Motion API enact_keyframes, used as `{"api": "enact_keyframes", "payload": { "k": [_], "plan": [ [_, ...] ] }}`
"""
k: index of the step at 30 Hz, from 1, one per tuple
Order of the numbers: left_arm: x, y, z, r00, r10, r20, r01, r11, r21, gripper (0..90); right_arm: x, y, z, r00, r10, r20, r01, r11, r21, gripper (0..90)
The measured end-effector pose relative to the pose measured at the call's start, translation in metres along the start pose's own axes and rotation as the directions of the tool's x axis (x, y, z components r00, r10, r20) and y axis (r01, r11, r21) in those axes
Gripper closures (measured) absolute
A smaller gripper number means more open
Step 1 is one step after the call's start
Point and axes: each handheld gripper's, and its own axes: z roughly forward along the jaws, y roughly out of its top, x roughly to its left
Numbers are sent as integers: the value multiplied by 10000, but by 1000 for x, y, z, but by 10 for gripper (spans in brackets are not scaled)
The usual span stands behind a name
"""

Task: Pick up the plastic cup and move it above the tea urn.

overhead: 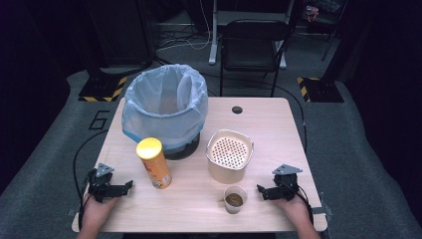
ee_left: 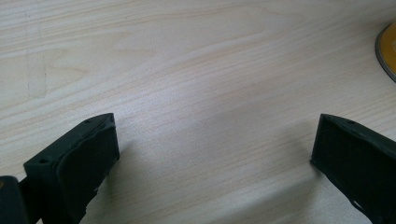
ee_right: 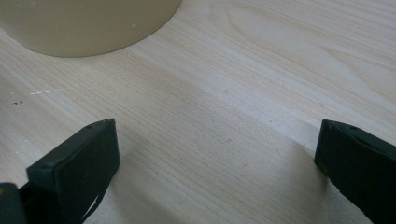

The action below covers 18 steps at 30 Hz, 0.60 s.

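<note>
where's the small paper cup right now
In the high view the small paper cup stands near the table's front edge, just in front of the beige perforated container, left of the right gripper.

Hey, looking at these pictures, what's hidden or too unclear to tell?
- Bin, high view: its bottom is hidden by the bag liner folds.
- Yellow can, high view: label print too small to read; in the left gripper view the frame edge cuts it.
- Small cup, high view: the brown contents are too small to identify.
</note>
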Motion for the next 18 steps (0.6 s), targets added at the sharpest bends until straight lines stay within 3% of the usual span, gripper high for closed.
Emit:
{"api": "enact_keyframes", "payload": {
  "k": [18],
  "plan": [
    [0, 0, 0, 10000, -19, -50, 18, 10000, -49, 7, 0, 0, -2, 9999, -95, -102, 95, 10000, -25, 35]
  ]
}}
